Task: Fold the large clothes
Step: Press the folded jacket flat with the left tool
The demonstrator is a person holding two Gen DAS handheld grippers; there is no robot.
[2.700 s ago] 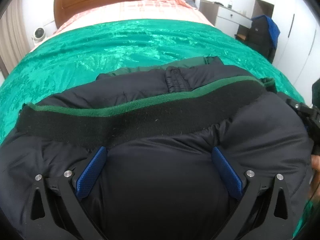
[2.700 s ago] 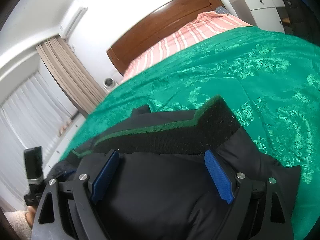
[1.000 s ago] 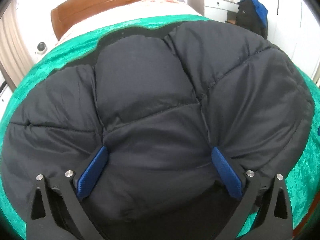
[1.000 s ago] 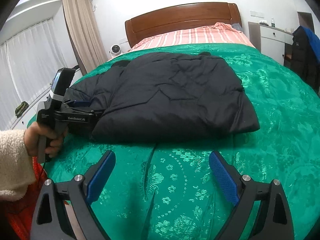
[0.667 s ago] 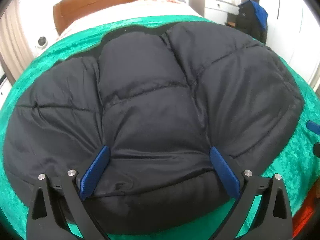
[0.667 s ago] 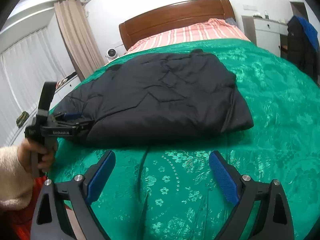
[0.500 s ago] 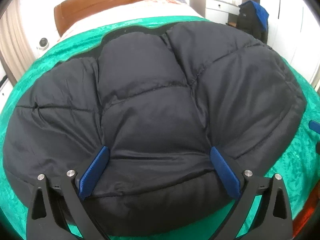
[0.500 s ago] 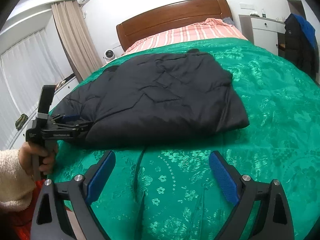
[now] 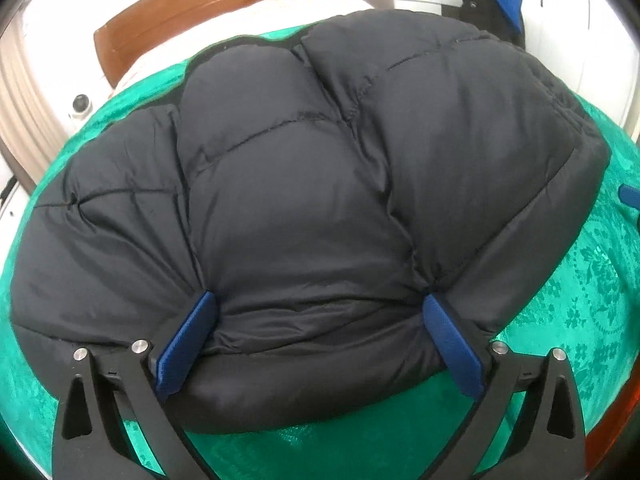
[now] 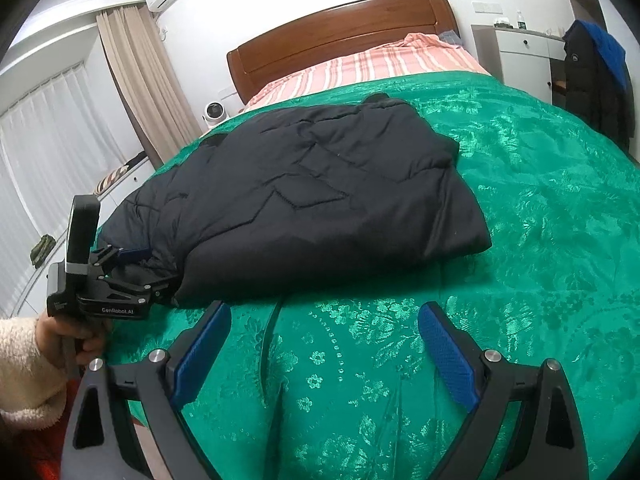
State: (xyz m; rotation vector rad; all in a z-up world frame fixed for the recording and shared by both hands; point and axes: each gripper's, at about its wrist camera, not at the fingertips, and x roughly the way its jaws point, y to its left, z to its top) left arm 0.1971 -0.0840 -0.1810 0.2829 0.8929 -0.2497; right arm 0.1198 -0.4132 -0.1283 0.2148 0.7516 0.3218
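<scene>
Jacket (image 10: 312, 192) is lying folded on the green bedspread (image 10: 540, 240), its near edge sitting between the left gripper (image 9: 316, 332)'s spread fingers. Right gripper (image 10: 324, 352) is hovering released nearby. Backing out level should avoid dragging the fold.

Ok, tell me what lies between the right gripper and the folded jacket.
Only bare green bedspread separates the right gripper from the black jacket, as the right wrist view shows.

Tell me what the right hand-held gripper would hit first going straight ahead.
Likely the green bedspread: the right hand-held gripper is open over bare cover, and the folded black jacket lies farther ahead-left. Depth is uncertain.
</scene>
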